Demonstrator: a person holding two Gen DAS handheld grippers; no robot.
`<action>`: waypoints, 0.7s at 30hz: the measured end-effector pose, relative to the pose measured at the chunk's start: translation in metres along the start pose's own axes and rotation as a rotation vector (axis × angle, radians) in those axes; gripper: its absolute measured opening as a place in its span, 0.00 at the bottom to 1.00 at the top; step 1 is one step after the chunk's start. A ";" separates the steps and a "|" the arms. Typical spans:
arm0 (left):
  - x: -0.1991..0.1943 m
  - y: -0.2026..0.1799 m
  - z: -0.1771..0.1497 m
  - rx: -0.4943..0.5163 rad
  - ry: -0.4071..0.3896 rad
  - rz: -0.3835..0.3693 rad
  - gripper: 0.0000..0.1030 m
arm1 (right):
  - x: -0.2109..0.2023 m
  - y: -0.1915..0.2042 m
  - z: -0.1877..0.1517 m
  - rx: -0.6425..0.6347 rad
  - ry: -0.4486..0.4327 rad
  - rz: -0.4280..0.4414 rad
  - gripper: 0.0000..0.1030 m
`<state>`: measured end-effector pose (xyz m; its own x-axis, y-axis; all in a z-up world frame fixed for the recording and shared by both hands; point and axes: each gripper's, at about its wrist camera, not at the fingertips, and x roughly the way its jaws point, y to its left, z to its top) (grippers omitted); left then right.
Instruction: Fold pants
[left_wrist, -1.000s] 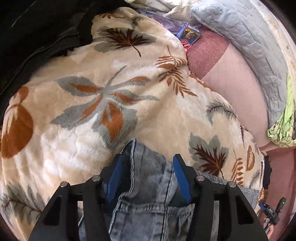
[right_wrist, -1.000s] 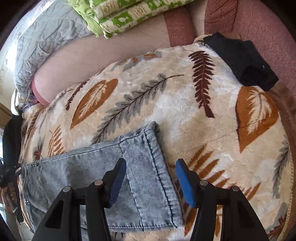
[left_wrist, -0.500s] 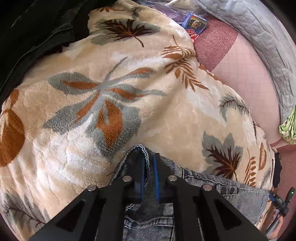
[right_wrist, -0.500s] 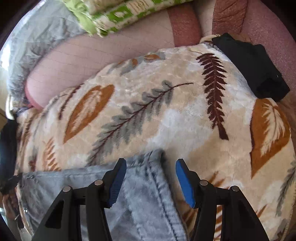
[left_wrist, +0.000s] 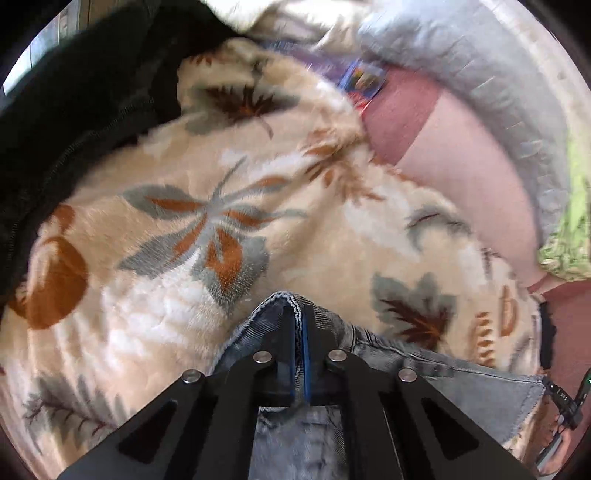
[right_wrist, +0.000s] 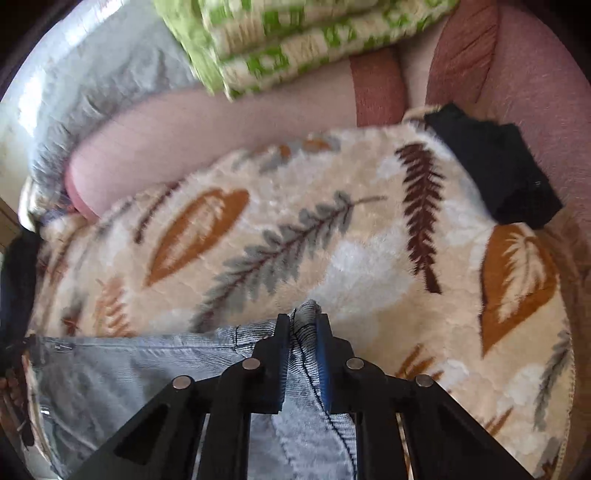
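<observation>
Light blue denim pants (left_wrist: 461, 387) lie on a cream leaf-patterned blanket (left_wrist: 258, 206). My left gripper (left_wrist: 298, 325) is shut on a bunched corner of the pants, which pokes up between the fingertips. In the right wrist view the pants (right_wrist: 129, 373) stretch away to the left over the blanket (right_wrist: 369, 258). My right gripper (right_wrist: 302, 325) is shut on another corner of the pants, with a dark seam running down between the fingers.
A black jacket (left_wrist: 74, 110) lies at the blanket's far left. A grey quilt (left_wrist: 480, 85) and green patterned bedding (right_wrist: 295, 40) sit at the back. A black cloth (right_wrist: 495, 166) lies at the blanket's right edge. Pink sofa fabric (right_wrist: 535, 74) is beyond.
Both grippers closed on the pants: the left one first, the right one in the last half second. Both views shifted and blurred slightly with motion.
</observation>
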<state>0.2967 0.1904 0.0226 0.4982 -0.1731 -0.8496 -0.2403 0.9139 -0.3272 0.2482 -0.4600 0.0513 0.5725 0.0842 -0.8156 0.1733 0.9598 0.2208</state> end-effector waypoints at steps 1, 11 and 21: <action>-0.013 -0.001 -0.003 0.006 -0.018 -0.015 0.02 | -0.015 0.000 -0.003 0.004 -0.025 0.014 0.14; -0.162 0.014 -0.086 0.051 -0.190 -0.170 0.03 | -0.158 -0.027 -0.077 0.029 -0.211 0.145 0.14; -0.154 0.102 -0.226 0.033 0.025 -0.175 0.07 | -0.150 -0.097 -0.253 0.074 0.006 0.196 0.17</action>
<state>0.0071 0.2273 0.0271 0.5087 -0.3397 -0.7911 -0.1237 0.8805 -0.4577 -0.0574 -0.4977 0.0169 0.5963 0.2691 -0.7564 0.1174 0.9028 0.4137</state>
